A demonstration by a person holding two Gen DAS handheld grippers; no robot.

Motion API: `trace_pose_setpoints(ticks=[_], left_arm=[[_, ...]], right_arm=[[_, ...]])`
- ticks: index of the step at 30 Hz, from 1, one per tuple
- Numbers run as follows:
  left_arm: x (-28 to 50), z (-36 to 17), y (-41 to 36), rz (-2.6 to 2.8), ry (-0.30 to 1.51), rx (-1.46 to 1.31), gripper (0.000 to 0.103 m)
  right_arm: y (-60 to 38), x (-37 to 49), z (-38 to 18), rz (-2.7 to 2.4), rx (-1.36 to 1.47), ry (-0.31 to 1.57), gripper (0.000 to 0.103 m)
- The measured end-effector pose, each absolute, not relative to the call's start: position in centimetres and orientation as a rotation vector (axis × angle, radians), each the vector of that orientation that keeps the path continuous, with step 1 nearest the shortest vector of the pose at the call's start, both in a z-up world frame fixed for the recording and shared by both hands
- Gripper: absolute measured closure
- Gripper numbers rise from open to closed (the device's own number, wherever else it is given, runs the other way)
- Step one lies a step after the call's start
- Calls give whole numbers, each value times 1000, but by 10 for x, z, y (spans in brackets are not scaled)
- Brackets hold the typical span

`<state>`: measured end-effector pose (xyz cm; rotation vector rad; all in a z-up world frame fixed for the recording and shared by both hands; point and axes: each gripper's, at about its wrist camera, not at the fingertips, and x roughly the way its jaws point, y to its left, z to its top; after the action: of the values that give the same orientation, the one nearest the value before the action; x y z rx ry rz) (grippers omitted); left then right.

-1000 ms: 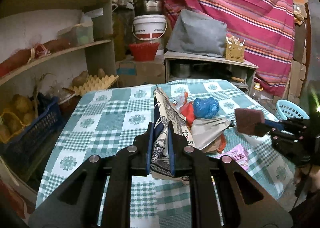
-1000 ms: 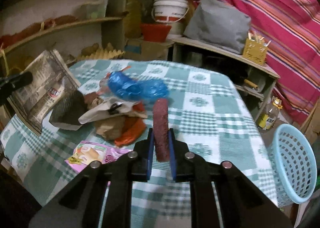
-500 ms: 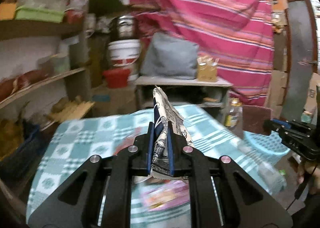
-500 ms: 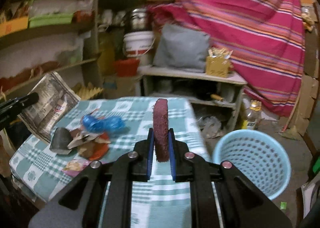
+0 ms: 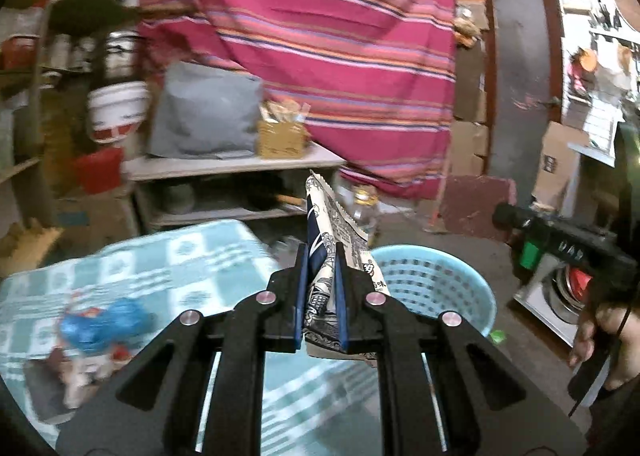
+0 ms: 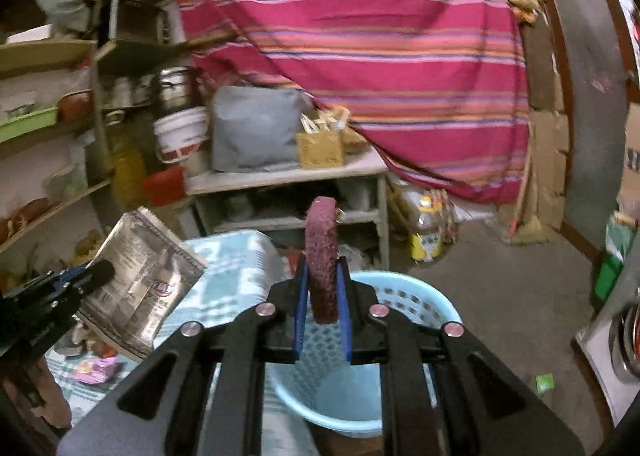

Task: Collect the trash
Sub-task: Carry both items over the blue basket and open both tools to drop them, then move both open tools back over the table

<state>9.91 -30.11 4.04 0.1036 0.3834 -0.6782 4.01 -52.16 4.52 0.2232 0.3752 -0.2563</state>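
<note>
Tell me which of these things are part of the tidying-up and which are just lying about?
Part of the job:
- wrapper, in left fingers
- scouring pad, in right fingers
- basket
- blue bag on table

Lying about:
- grey cushion
- white bucket
- striped cloth

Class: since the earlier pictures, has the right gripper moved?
Yes. The right gripper, clamping the maroon pad, swung off the checked table to above the blue basket.
</note>
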Motion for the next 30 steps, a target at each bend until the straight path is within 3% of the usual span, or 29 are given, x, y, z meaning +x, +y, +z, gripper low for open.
trace_pose_setpoints(ticks=[9,15,17,19,22,25,30], left_arm=[[135,-2,-388,-758,477,141,92],[156,-22,-415,-769,539,147,87],[157,-23,-416,-761,545,150,75],[157,-21,-412,-734,534,156,48],[156,-16,-401,-697,506,157,33],[151,-7,-384,-653,469,161,18],[137,9,-347,-552,392,184,9]], right_arm=[[-561,56,16,-305,262,450,89],[-570,59,3,-325,283,478,89],[-573,58,0,-329,290,482,89],[-574,56,-1,-332,296,485,89],[-574,57,-4,-331,300,493,89],[-572,63,-7,-322,303,505,89],[-566,76,-11,-295,311,519,89]])
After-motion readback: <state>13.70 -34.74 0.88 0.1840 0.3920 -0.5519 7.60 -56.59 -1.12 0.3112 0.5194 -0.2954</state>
